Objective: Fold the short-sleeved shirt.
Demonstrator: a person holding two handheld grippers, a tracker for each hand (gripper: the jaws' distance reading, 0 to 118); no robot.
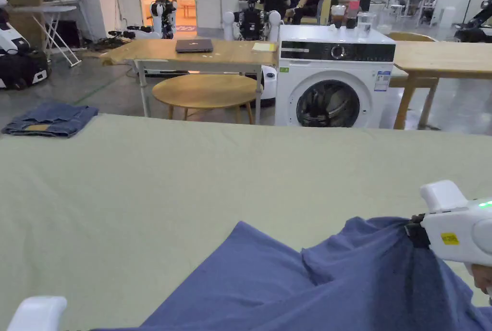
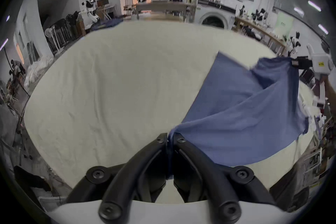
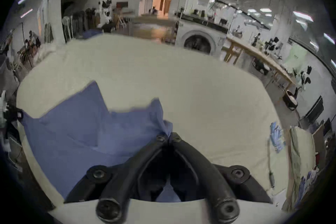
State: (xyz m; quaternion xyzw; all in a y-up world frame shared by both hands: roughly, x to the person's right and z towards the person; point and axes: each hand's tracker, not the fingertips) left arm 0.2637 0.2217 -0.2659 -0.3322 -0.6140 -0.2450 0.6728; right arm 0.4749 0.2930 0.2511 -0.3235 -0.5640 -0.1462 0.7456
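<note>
Blue shirt hangs stretched between my tools above the green worktop. My left tool pinches one edge, the right tool another. My head view adds folded jeans at the worktop's far left corner.

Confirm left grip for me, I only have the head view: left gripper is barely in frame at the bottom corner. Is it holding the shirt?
Observer: Yes. The left gripper has both jaws pressed on an edge of the blue shirt.
Operator: Right one closed too?
Observer: Yes, the right gripper pinches the shirt as well.
Operator: Shirt flat on the table?
Observer: No, it hangs slack between the grippers over the table cover.
</note>
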